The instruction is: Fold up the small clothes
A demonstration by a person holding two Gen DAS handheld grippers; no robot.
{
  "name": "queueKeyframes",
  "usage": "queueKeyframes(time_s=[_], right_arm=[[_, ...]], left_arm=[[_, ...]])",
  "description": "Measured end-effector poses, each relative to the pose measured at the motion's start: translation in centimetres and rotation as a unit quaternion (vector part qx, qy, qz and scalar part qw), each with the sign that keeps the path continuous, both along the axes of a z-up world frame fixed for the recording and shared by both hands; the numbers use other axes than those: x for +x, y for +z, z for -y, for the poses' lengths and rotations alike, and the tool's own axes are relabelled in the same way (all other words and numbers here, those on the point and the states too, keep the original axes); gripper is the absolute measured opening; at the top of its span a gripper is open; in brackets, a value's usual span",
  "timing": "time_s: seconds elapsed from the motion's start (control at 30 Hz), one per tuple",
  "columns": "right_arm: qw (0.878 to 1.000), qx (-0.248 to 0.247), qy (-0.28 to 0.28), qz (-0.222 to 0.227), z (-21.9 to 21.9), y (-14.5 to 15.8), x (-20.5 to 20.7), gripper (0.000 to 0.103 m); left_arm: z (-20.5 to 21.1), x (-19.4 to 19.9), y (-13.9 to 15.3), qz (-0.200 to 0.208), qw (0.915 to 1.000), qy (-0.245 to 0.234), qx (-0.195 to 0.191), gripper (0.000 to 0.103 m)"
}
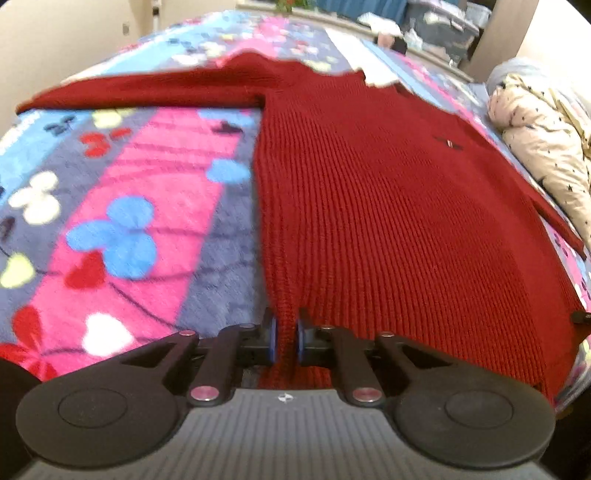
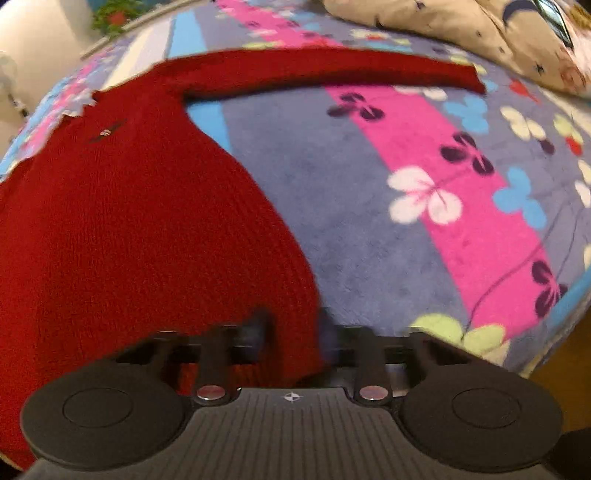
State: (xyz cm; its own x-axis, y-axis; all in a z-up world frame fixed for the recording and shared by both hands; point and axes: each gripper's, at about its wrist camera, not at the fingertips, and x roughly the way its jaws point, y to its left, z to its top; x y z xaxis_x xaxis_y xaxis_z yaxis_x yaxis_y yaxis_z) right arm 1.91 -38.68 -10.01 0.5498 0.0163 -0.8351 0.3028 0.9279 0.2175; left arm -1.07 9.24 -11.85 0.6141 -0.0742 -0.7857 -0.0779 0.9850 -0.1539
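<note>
A red knitted sweater point(image 1: 388, 206) lies spread on a flowered blanket, sleeves stretched out to both sides. In the left wrist view my left gripper point(image 1: 286, 332) is shut on the sweater's near left hem corner, a pinch of red knit between the blue-edged pads. In the right wrist view the same sweater point(image 2: 129, 229) fills the left half. My right gripper point(image 2: 293, 328) is shut on its near right hem corner; the fingers are blurred. One sleeve point(image 2: 325, 70) reaches toward the far right. A small dark emblem point(image 2: 105, 133) marks the chest.
The blanket point(image 1: 122, 221) has pink, blue and grey stripes with flowers and covers a bed. A cream quilt with dark stars point(image 1: 546, 144) is bunched at the right side, also seen as a bundle point(image 2: 480, 33) at the far edge. Cluttered shelves point(image 1: 436, 26) stand beyond.
</note>
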Motion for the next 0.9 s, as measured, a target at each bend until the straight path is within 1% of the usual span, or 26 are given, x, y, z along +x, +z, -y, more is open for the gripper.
queueKeyframes(time_s=[0.07, 0.1, 0.13, 0.17, 0.2, 0.23, 0.27, 0.3, 0.33, 0.4, 0.47, 0.5, 0.57, 0.63, 0.67, 0.7, 0.73, 0.77, 0.8, 0.83, 0.9], right_arm=[[0.999, -0.018, -0.022, 0.045, 0.4, 1.8, -0.9, 0.007], [0.998, -0.025, -0.028, 0.059, 0.6, 2.6, -1.2, 0.007], [0.998, -0.031, -0.025, 0.055, 0.7, 2.7, -1.2, 0.007], [0.999, -0.036, -0.018, 0.036, 0.6, 2.2, -0.9, 0.007], [0.999, -0.035, -0.004, -0.001, 0.3, 0.9, -0.3, 0.007], [0.999, -0.036, 0.007, -0.027, 0.0, -0.1, 0.1, 0.009], [0.998, -0.053, 0.013, -0.042, -0.5, -0.7, 0.1, 0.011], [0.996, -0.081, 0.014, -0.04, -0.9, -0.6, 0.1, 0.013], [0.995, -0.093, 0.01, -0.026, -1.1, -0.1, 0.1, 0.018], [0.995, -0.096, -0.011, 0.029, -0.7, 1.6, -0.7, 0.021], [0.991, -0.105, -0.028, 0.083, -0.6, 3.2, -1.4, 0.029], [0.989, -0.098, -0.026, 0.109, -0.7, 3.9, -1.7, 0.032], [0.989, -0.071, 0.003, 0.129, -0.8, 4.1, -1.4, 0.039], [0.991, -0.052, 0.042, 0.116, -2.0, 3.5, -1.2, 0.041], [0.992, -0.048, 0.063, 0.098, -2.6, 3.0, -0.9, 0.041], [0.993, -0.048, 0.086, 0.07, -3.2, 2.2, -0.5, 0.043], [0.992, -0.055, 0.105, 0.037, -3.9, 1.4, -0.2, 0.046], [0.99, -0.071, 0.121, -0.008, -4.4, 0.0, 0.2, 0.046], [0.988, -0.084, 0.127, -0.037, -4.9, -0.9, 0.3, 0.046], [0.987, -0.092, 0.129, -0.04, -5.1, -1.2, 0.3, 0.047], [0.988, -0.088, 0.127, -0.019, -5.1, -0.2, 0.2, 0.048]], left_arm=[[0.1, -0.6, 1.1, 0.034, 0.9992, 0.007, 0.018, 0.01], [0.3, -0.8, 1.5, 0.041, 0.9987, 0.005, 0.029, 0.01], [0.7, -0.9, 1.6, 0.039, 0.9983, 0.002, 0.044, 0.01], [1.0, -0.7, 1.3, 0.025, 0.9979, -0.002, 0.06, 0.01], [1.2, -0.3, 0.5, 0.002, 0.9975, -0.005, 0.07, 0.011], [1.2, 0.0, -0.2, -0.014, 0.9974, -0.002, 0.071, 0.014], [0.9, 0.1, -0.3, -0.016, 0.9977, 0.007, 0.066, 0.017], [0.7, 0.1, 0.0, -0.008, 0.998, 0.014, 0.061, 0.019], [0.5, -0.1, 0.4, 0.006, 0.9981, 0.021, 0.057, 0.02], [0.4, -0.7, 1.4, 0.039, 0.9964, 0.032, 0.069, 0.025], [0.5, -1.1, 2.3, 0.067, 0.9955, 0.026, 0.062, 0.025], [0.6, -1.2, 2.5, 0.078, 0.9951, 0.016, 0.058, 0.025], [1.4, -1.4, 2.9, 0.096, 0.9936, -0.009, 0.059, 0.025], [2.4, -1.5, 2.9, 0.101, 0.992, -0.039, 0.065, 0.027], [2.9, -1.3, 2.5, 0.093, 0.9919, -0.052, 0.068, 0.027], [3.3, -1.0, 1.9, 0.073, 0.9928, -0.063, 0.071, 0.032], [3.7, -0.6, 1.0, 0.041, 0.9935, -0.072, 0.078, 0.038], [4.0, -0.2, -0.3, 0.0, 0.9933, -0.079, 0.084, 0.039], [4.1, -0.2, -0.8, -0.001, 0.9929, -0.081, 0.087, 0.04], [4.3, -0.2, -0.5, 0.005, 0.9924, -0.083, 0.09, 0.04], [4.4, -0.3, 0.0, 0.019, 0.9923, -0.084, 0.088, 0.04]])
